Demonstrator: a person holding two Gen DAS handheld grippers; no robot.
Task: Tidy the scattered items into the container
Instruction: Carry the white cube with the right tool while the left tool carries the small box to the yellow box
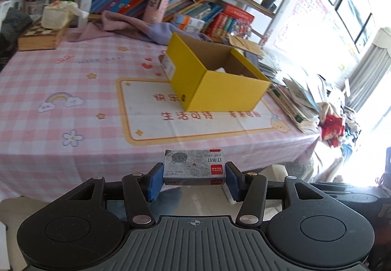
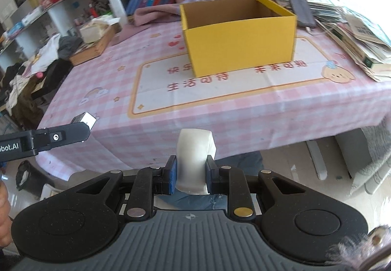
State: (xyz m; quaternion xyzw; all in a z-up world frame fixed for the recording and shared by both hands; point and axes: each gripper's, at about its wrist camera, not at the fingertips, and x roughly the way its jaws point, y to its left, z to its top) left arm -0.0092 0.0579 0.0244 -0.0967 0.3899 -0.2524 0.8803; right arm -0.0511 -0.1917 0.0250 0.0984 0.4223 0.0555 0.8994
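Observation:
A yellow cardboard box with an open top stands on the pink checked tablecloth; something white shows inside it. My left gripper is shut on a small grey staple box with a cat drawing and a red label, held off the table's near edge. In the right wrist view the yellow box sits straight ahead across the table. My right gripper is shut on a white soft packet, also short of the table edge. The left gripper with the staple box shows at the left there.
Stacked books and papers crowd the table's right side, with a dark phone on them. A purple cloth lies behind the box. A wooden box with tissues stands at the back left. Bookshelves line the rear.

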